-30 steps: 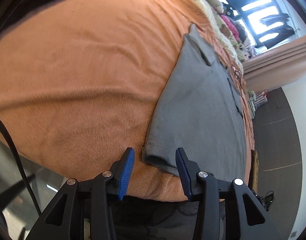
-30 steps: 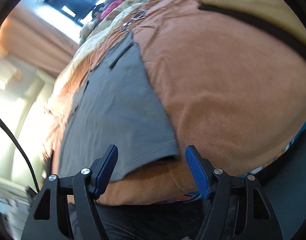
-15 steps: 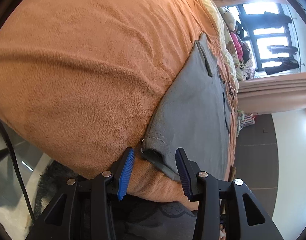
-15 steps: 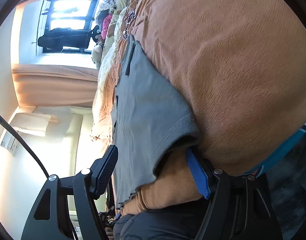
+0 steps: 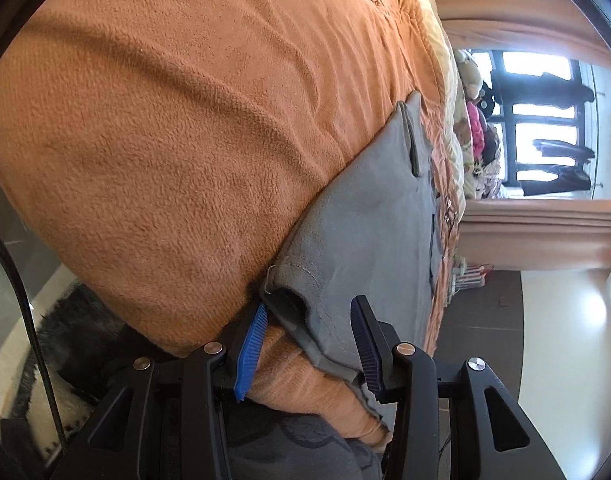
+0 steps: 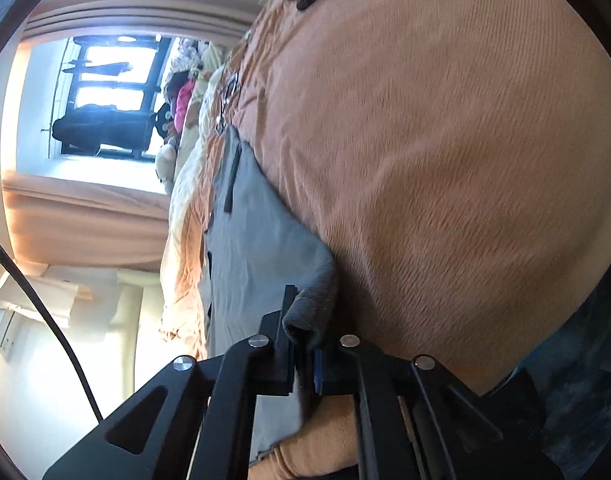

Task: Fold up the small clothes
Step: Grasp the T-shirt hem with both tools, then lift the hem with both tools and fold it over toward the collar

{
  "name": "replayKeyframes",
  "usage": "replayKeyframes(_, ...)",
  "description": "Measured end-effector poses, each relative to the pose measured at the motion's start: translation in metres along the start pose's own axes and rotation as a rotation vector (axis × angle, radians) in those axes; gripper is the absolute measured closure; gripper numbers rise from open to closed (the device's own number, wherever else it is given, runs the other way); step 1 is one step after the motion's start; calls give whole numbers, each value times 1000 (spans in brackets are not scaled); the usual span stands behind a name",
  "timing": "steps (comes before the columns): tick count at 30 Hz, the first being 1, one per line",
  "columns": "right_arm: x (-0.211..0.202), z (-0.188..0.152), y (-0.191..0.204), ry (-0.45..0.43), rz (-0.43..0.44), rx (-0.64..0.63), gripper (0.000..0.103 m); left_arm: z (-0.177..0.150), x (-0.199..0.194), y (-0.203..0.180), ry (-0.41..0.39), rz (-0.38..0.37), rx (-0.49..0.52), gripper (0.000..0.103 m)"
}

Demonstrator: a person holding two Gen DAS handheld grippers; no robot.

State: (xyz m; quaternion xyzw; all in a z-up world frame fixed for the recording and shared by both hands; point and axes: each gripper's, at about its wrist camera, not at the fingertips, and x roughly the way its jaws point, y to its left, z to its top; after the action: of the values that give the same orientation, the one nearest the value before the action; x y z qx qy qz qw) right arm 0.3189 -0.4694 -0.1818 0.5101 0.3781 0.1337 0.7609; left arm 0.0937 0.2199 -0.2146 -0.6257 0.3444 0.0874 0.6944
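Left wrist view, left to right: the orange fleece blanket [image 5: 177, 152] covers the bed and fills most of the field; the grey garment [image 5: 369, 232] lies flat on it, running away toward the window [image 5: 545, 120] with its near hem at the bed's edge. The left gripper [image 5: 309, 344] stands partly open, its blue pads [image 5: 251, 350] on either side of the garment's near left corner. The hem passes between the jaws, but the pads do not appear to press on it, so this corner is judged bracketed rather than gripped.

Right wrist view, left to right: the window and curtain [image 6: 85, 216] occupy the left; the garment lies in the middle band, with the blanket rising to the right. The right gripper [image 6: 303, 344] is clamped tight on the garment's near right corner, a small bunch of grey cloth bulging above the closed jaws.

Both tools address the two near corners of one hem, a placement suited to lifting that edge evenly and carrying it toward the far end. The fold itself is not yet begun; the left jaws probably need to close first.
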Motion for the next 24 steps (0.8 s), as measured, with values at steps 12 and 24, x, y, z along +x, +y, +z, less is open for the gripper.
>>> replayKeyframes(12, -1, -26, 15, -15, -23, -73, 102, 3, 14, -20, -73, 38, 57, 58)
replayKeyframes(24, 3, -17, 38, -8, -32, -119, 102, 3, -15, -37, -204, 79, 153, 98)
